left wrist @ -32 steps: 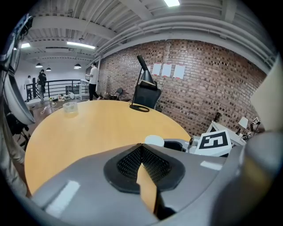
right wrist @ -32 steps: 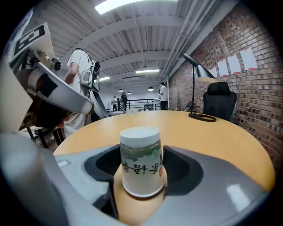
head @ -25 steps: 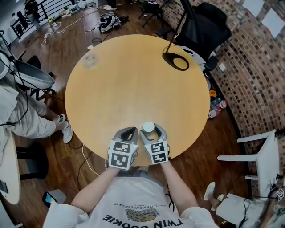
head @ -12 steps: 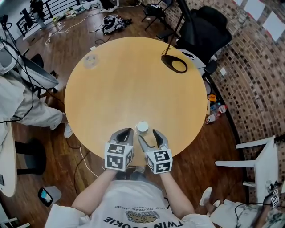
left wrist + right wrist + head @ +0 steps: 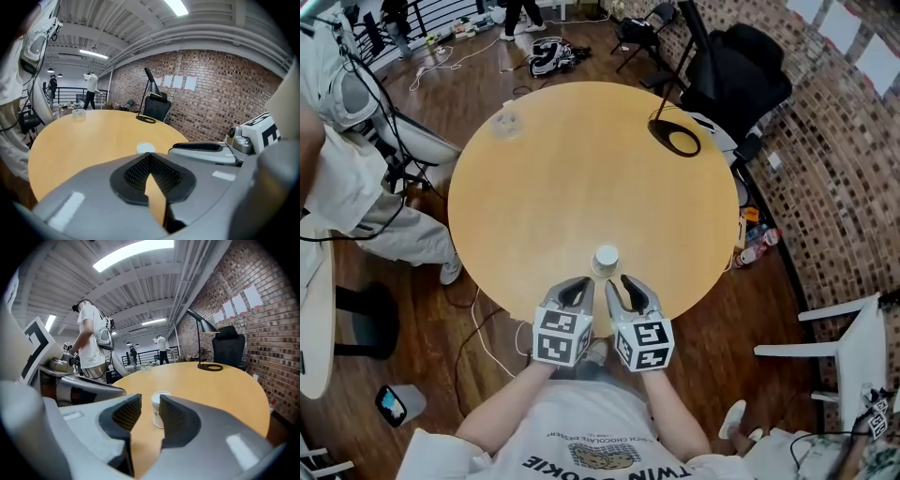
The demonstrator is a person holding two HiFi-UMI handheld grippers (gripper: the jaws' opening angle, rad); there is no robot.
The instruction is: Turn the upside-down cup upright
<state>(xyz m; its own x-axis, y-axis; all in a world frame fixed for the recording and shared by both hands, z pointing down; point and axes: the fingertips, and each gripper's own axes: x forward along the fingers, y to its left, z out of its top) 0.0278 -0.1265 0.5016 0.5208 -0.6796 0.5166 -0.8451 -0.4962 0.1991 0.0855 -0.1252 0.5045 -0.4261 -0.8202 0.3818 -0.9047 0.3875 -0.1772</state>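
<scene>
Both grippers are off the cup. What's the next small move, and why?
Probably ease the right gripper straight back and leave the white cup alone. It stands free on the table, ahead of the closing jaws with nothing between them, and looks wider at the top, suggesting mouth up, though I can't be sure. The left gripper is shut and empty.

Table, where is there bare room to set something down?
The whole middle is bare, from the cup to the lamp base and the small clear container at the far edge. Left and right rims are free too. Crowded only at the near edge, around the cup.
</scene>
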